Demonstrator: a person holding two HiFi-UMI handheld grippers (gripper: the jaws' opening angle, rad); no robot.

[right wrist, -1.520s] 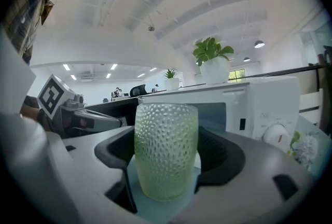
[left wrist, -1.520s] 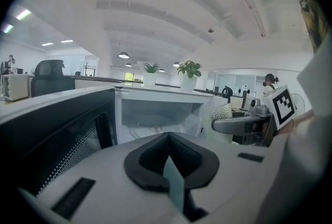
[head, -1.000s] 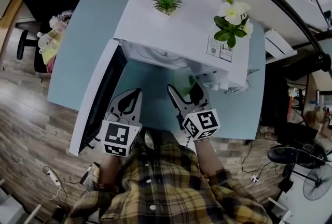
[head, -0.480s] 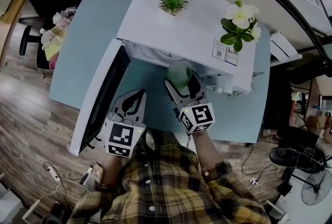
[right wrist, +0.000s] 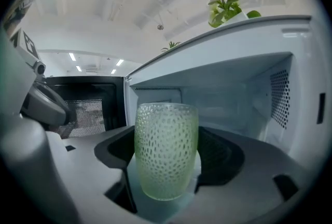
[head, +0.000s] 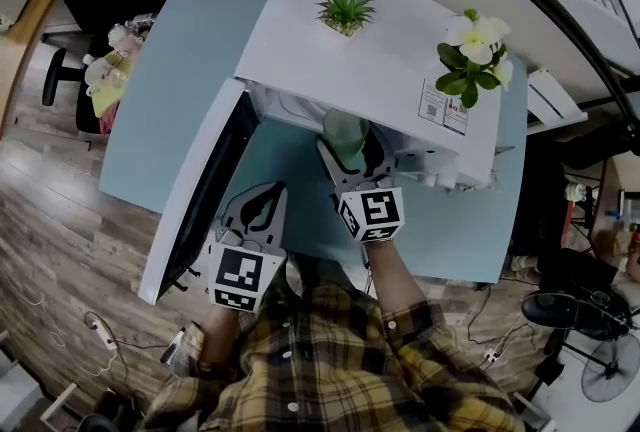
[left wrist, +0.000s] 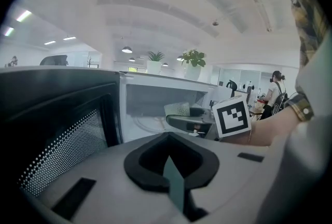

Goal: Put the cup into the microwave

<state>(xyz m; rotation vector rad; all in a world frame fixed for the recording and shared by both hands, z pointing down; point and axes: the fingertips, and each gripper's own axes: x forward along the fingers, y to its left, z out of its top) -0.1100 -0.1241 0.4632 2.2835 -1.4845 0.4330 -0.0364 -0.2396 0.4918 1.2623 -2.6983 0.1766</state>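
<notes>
Pinching the cup (right wrist: 166, 150) upright between its jaws, your right gripper (head: 349, 152) sits at the mouth of the microwave (head: 372, 60). The open cavity (right wrist: 236, 106) lies straight ahead along the jaws, just beyond the cup. Its long axis stands vertical, so a level push forward should carry it in. Your left gripper (head: 268, 195), jaws pressed together on nothing, hangs beside the open door (head: 200, 182), farther from the cavity.

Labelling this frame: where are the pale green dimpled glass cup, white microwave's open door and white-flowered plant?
Pale green dimpled glass cup (right wrist: 166, 150): right gripper view, mid body.
White microwave's open door (head: 207, 182): head view, dark window.
White-flowered plant (head: 478, 31): head view, a bloom.
</notes>
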